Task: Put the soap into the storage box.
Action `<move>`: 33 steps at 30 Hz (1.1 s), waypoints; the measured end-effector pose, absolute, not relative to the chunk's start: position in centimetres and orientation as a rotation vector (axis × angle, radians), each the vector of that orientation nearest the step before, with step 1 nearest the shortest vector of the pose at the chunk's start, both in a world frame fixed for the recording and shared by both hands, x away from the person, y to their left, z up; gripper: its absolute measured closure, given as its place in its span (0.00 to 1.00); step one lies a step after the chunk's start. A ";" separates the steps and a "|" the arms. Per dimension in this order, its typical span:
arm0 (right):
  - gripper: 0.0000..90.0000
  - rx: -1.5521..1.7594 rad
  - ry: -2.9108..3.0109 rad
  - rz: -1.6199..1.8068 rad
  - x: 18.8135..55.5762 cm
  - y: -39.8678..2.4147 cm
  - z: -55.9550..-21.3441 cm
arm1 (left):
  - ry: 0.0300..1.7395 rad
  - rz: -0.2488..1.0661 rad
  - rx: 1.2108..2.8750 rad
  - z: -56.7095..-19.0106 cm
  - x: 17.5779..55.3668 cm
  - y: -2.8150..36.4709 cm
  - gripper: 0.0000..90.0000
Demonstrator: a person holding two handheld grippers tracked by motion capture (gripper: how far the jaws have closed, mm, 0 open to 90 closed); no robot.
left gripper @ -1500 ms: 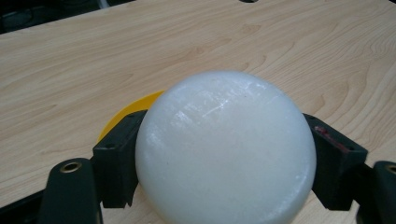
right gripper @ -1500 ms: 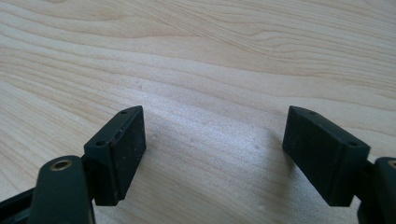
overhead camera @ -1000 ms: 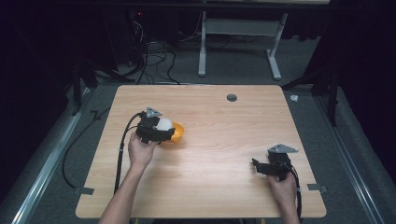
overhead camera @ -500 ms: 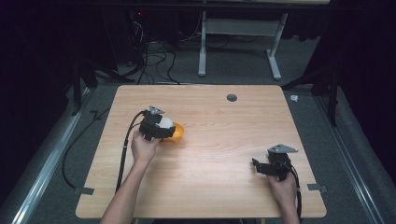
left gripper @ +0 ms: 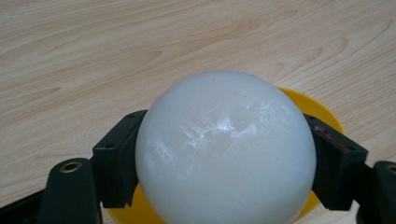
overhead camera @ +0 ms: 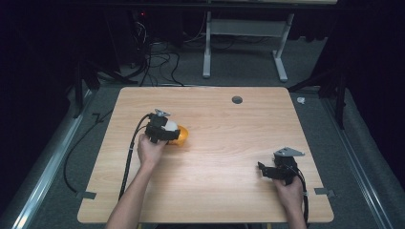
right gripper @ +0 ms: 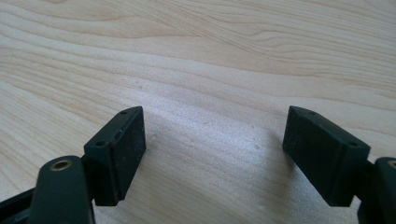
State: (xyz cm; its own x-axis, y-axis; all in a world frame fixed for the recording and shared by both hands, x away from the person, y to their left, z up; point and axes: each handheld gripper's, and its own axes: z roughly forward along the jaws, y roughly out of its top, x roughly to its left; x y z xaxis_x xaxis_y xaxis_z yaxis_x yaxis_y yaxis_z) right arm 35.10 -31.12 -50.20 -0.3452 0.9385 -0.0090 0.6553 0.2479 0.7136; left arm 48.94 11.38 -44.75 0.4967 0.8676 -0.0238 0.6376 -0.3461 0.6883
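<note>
From above, my left gripper (overhead camera: 171, 133) held a smooth white ball (overhead camera: 170, 127) over a shallow yellow plastic bowl (overhead camera: 183, 136) toward the wooden table's (overhead camera: 229, 143) left edge. In its own view, my jaws clamped the ball's (left gripper: 225, 149) sides; its slick surface could slip and miss the bowl (left gripper: 322, 109). My right gripper (right gripper: 212, 149) rested low near the right edge, jaws apart.

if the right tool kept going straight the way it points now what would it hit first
Probably nothing but bare table. The right tool stands open with only wood grain ahead between its jaws. In the high view it points left across the table, and the white ball and yellow bowl look off that line, though depth is unclear.
</note>
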 end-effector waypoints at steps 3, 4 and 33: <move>0.25 1.452 2.089 0.869 35.1 -31.1 -50.2 | 1.239 0.462 2.095 -44.9 49.1 11.3 0.27; 0.25 1.452 2.089 0.869 35.1 -31.1 -50.2 | 1.241 0.462 2.094 -45.0 49.1 11.3 0.27; 0.25 1.448 2.091 0.869 35.1 -31.1 -50.2 | 1.250 0.468 2.118 -45.8 49.2 10.6 0.27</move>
